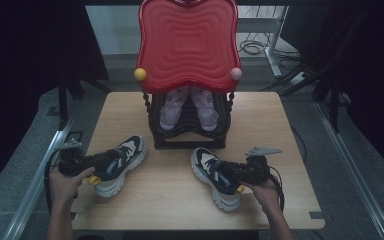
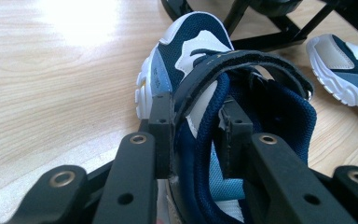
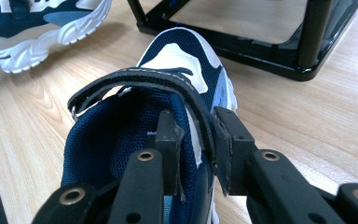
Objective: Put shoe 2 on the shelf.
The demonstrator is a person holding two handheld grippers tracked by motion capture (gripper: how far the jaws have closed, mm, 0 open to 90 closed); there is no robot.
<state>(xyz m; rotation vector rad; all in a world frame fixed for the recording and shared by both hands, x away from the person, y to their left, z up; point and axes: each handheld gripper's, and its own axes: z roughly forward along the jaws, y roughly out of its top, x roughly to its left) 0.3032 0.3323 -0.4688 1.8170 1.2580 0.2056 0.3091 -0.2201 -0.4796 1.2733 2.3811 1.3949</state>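
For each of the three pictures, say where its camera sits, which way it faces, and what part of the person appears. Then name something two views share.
High view: above the table, looking forward and down; forearms, left gripper, right gripper.
Left gripper view: rides the left gripper, looking along jaws clamping the left sneaker.
Right gripper view: rides the right gripper, jaws clamping the right sneaker.
Shared: the black shoe rack.

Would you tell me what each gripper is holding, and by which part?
The left gripper clamps the left sneaker by its collar wall; the right gripper clamps the right sneaker likewise, strap included.
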